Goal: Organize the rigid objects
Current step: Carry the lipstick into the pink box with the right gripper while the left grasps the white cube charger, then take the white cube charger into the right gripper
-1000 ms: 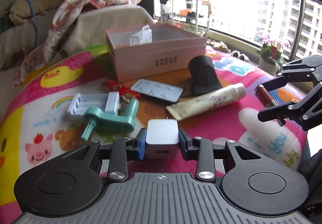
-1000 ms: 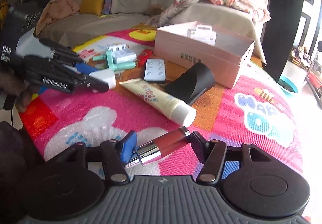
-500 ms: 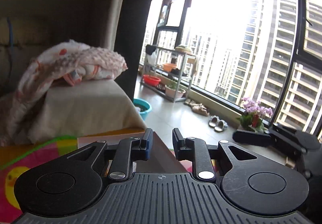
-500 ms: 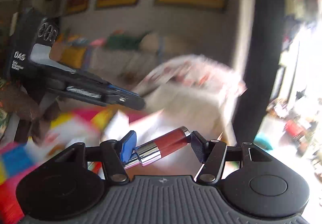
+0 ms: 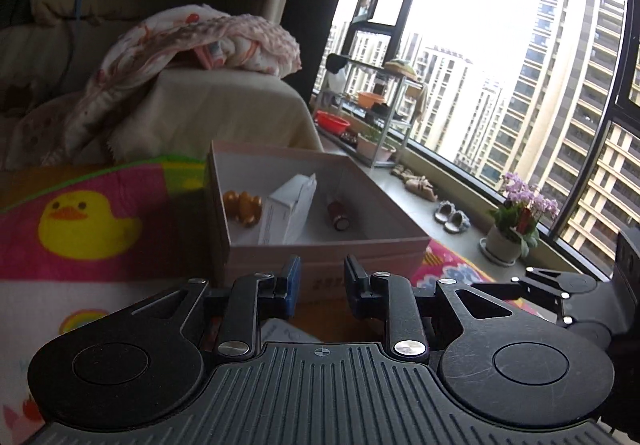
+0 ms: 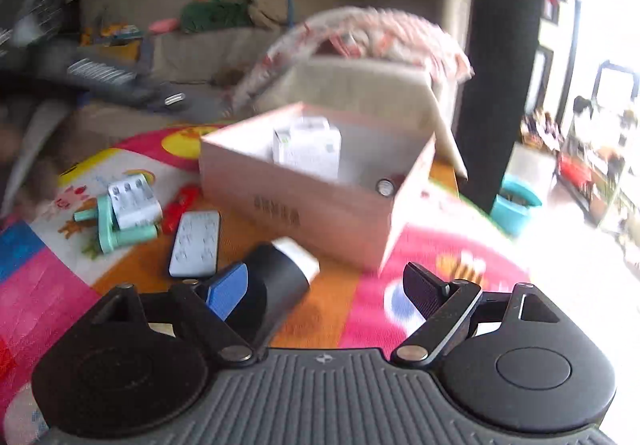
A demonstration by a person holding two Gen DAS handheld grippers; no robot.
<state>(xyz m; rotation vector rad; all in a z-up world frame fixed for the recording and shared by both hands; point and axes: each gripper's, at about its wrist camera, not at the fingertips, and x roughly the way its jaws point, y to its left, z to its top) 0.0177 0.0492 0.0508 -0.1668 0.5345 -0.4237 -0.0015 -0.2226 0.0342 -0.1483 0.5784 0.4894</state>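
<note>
Fingers apart and empty on both grippers.
Right gripper [image 6: 320, 289], jaws just widened, faces the pink box [image 6: 320, 205]; red tube [image 5: 338, 212] lies inside, near its right wall; left gripper [image 5: 320, 281] narrowly parted.

Pink box [image 5: 320, 253], white inside; mat [image 5: 80, 245] pink (yellow duck print); mint-green tool [image 6: 116, 233]; black cone [image 6: 276, 281].

The dark print on the pink box [image 6: 276, 210] front is too blurred to read.
</note>
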